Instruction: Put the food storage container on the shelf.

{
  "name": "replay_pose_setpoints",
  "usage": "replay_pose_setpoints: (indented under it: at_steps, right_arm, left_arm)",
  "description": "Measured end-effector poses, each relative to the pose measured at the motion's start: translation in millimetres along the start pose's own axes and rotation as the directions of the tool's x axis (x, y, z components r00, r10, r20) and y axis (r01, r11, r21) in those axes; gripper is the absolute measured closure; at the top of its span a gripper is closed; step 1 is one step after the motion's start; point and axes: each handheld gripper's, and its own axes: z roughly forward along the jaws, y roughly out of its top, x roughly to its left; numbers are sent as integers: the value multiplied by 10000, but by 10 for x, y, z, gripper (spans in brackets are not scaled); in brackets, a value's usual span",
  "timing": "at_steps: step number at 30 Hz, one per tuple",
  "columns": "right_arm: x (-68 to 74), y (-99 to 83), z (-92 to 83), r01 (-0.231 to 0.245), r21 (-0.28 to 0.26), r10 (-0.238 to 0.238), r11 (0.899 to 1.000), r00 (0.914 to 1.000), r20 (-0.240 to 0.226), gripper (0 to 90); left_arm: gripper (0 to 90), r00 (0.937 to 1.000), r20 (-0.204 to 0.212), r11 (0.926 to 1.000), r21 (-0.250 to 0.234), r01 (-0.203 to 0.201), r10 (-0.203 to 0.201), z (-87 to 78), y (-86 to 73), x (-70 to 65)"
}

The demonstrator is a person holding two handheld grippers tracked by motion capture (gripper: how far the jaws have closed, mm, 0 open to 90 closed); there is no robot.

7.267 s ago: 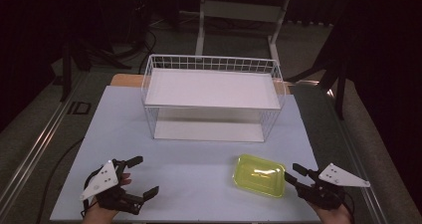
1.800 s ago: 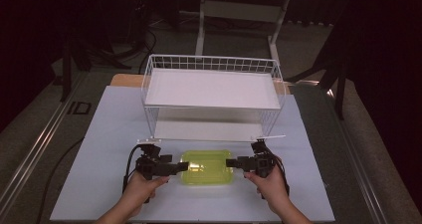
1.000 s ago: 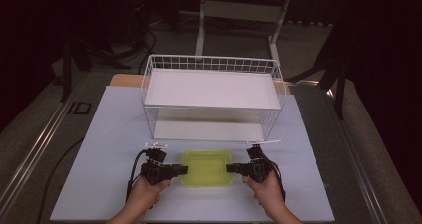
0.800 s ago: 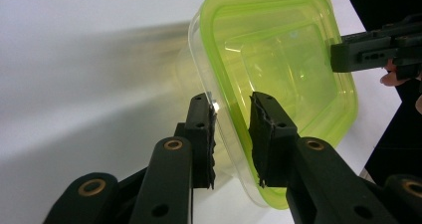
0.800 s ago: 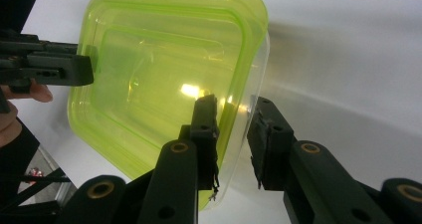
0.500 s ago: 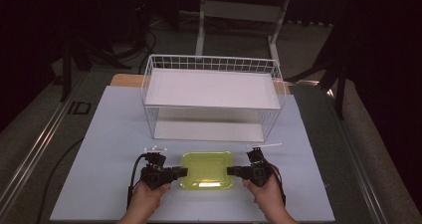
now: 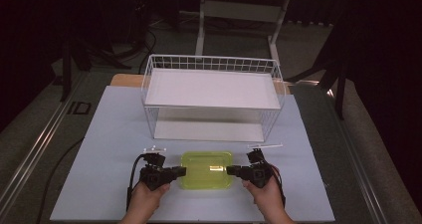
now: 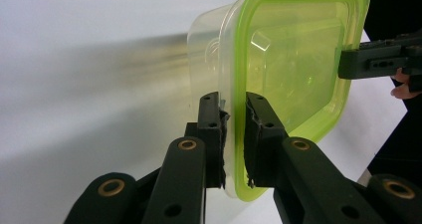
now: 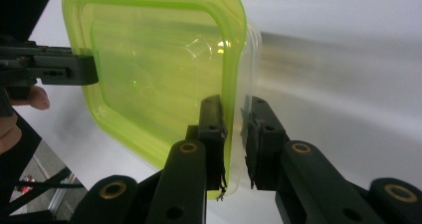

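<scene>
A clear tub with a yellow-green lid sits low over the white table, front centre. My left gripper is at its left edge and my right gripper at its right edge, both pointing inward. In the left gripper view the jaws are shut on the lid's rim, and the right gripper shows at the far edge. In the right gripper view the jaws have just been closing and pinch the rim of the lid. The left gripper shows opposite.
A white wire basket shelf stands on the table behind the tub, with its open front facing me. The table ends just behind my hands, and dark floor with stand legs surrounds it.
Seven seconds ago the tub lay at the front right with both grippers apart and open. It now sits centred between them. Over the last second the hands and tub drew slightly nearer to me.
</scene>
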Motion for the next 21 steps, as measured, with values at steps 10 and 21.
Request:
replay_pose_setpoints:
  at_steps: [10, 21]
  right_arm:
    - [21, 177, -102, 239, -713, -230, 9972, 9996, 140, 793]
    - [8, 469, -213, 420, -1582, -366, 9865, 9987, 365, 792]
  left_arm:
    - [808, 9997, -15, 9984, -501, -260, 259, -45, 224, -38]
    - [808, 9961, -188, 9891, -1184, -876, 860, -76, 586, -102]
